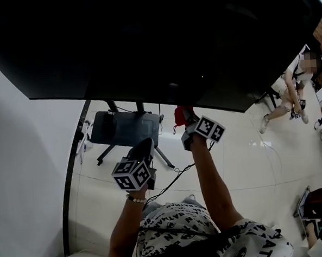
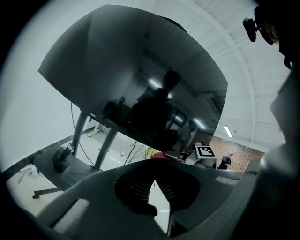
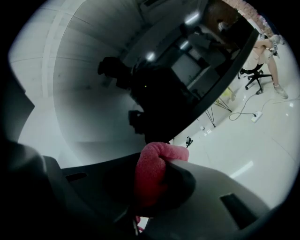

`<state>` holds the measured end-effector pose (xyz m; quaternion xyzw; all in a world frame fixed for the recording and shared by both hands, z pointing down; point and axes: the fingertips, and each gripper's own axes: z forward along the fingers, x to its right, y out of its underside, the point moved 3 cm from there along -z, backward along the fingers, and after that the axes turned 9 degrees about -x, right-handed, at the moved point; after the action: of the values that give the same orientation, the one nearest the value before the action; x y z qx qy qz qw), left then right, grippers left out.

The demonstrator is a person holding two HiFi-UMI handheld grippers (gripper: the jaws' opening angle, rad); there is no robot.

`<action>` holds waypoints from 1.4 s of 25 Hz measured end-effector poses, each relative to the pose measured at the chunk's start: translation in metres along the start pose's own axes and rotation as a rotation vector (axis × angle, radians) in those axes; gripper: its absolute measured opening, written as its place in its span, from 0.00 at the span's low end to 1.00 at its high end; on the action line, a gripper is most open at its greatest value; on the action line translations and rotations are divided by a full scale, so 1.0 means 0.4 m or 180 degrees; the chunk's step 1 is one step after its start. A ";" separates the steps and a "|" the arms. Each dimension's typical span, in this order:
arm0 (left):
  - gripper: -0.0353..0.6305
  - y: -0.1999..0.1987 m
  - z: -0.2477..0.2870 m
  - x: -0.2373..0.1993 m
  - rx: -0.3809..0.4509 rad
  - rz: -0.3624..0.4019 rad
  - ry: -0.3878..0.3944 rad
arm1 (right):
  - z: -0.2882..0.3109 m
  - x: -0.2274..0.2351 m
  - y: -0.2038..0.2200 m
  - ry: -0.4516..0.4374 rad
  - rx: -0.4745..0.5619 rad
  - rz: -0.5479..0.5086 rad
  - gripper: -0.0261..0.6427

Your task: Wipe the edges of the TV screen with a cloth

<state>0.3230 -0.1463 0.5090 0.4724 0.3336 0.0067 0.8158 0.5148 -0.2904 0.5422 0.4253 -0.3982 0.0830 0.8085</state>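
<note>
The red cloth is pinched between the jaws of the right gripper, a bunched fold standing out past the jaw tips. In the head view the cloth is held up at the lower edge of the dark TV screen, near its middle; whether contact is made cannot be told. The left gripper is held lower and to the left, apart from the screen, its jaws pressed together with nothing between them. The screen's stand is seen on the pale floor below
</note>
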 end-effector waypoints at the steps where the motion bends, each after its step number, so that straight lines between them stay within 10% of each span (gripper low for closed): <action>1: 0.05 -0.007 -0.019 -0.027 0.0008 -0.0024 -0.0011 | 0.027 -0.023 0.016 -0.0020 -0.0023 0.0008 0.13; 25: 0.05 -0.119 -0.318 -0.441 0.0263 -0.0360 -0.0453 | 0.464 -0.443 0.280 -0.0479 -0.0465 -0.0012 0.13; 35: 0.05 -0.215 -0.316 -0.587 0.0226 -0.0128 -0.0626 | 0.623 -0.556 0.383 -0.0680 -0.0562 0.0029 0.13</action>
<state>0.0447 -0.1734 0.5269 0.4926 0.2613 -0.0680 0.8273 0.1507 -0.3370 0.5583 0.3572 -0.4897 0.0056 0.7953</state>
